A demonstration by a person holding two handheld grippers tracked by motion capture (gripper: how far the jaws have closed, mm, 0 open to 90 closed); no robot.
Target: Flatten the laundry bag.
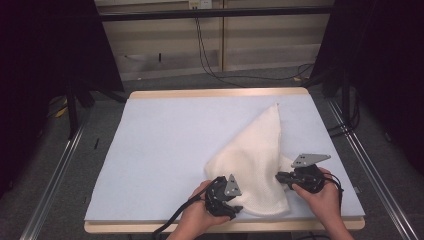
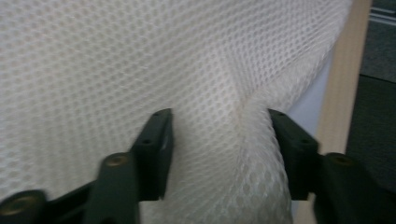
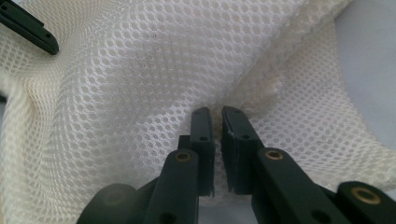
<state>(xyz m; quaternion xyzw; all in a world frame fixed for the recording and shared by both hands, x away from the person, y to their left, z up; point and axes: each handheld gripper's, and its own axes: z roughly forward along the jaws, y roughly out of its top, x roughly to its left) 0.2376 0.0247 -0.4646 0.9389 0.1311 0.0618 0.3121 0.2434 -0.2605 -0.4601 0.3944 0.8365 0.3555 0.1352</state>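
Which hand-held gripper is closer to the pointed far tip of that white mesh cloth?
The right. The right hand-held gripper pinches the mesh cloth's near right edge, below the tip; the left hand-held gripper straddles a fold at the near edge, farther away.

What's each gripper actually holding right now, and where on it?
The right gripper is pinched on a raised fold of the white mesh cloth near its right edge. The left gripper straddles a bunched fold at the near edge, jaws apart, not clamped.

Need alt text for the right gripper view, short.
The right gripper has its jaws pinched on a seam fold of the white mesh cloth. A jaw tip of the left gripper shows top left.
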